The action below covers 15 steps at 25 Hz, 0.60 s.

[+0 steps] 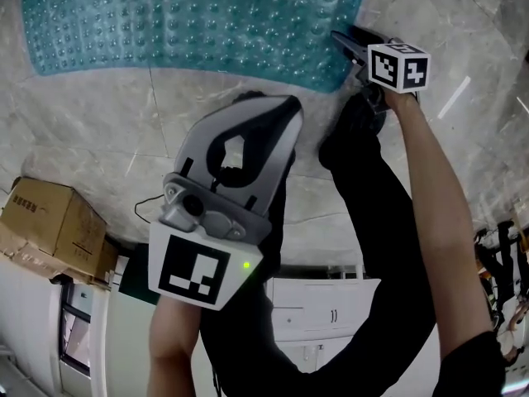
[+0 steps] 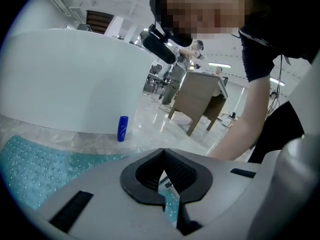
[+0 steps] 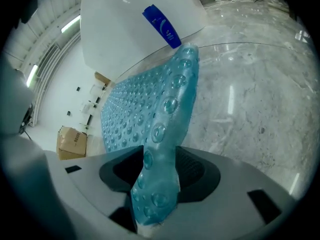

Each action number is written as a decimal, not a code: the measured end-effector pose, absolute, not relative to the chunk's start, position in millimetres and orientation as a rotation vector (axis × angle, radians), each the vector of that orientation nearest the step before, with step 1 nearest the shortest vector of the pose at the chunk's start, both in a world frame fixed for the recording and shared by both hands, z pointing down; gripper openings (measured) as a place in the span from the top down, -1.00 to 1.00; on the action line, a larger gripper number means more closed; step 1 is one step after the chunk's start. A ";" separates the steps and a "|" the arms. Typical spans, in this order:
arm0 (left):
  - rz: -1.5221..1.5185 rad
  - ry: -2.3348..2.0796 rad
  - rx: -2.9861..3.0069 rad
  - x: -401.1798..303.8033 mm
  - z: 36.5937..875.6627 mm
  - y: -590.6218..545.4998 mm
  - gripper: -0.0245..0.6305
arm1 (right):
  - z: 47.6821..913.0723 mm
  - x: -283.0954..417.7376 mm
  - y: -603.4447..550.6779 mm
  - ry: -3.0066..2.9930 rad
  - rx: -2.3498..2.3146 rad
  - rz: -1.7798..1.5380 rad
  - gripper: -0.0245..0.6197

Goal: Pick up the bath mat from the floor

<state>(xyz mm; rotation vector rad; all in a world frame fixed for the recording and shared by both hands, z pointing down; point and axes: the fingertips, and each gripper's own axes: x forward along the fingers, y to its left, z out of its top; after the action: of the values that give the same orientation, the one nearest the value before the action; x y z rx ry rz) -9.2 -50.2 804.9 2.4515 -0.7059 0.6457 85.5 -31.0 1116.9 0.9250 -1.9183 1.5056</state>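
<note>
The teal bath mat [image 1: 190, 23] with raised bubbles lies flat on the marble floor at the top of the head view. My right gripper [image 1: 343, 46] is down at its near right corner. In the right gripper view that corner of the mat [image 3: 160, 134] rises between the jaws of the right gripper [image 3: 157, 166], which stand wide apart and do not visibly press on it. My left gripper [image 1: 285, 110] is held up well short of the mat, shut and empty. Past the left gripper [image 2: 163, 156], whose pads meet, the mat [image 2: 30, 169] shows on the floor.
A blue bottle [image 3: 161, 26] stands on the floor by a curved white tub wall [image 2: 65, 79] just beyond the mat. A cardboard box [image 1: 54, 222] sits at the left and a white cabinet [image 1: 322, 304] near the person's black-clad legs [image 1: 364, 180].
</note>
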 end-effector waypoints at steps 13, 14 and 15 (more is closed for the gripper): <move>0.650 -0.697 2.437 -7.8 741.0 -48.3 0.89 | 1036.3 62.4 -47.2 -1.944 0.931 1.535 0.69; 0.649 -0.700 2.436 -8.3 731.4 -47.5 0.89 | 1024.5 60.1 -48.7 -1.947 0.936 1.538 0.70; 0.649 -0.707 2.434 -9.2 721.7 -47.0 0.89 | 1011.6 57.2 -50.5 -1.957 0.938 1.538 0.71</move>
<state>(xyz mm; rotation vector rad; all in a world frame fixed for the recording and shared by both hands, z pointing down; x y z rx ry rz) -9.2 -47.0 721.7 2.4340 -0.7071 0.6494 57.2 -50.5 1011.6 0.9376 -1.9568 1.5378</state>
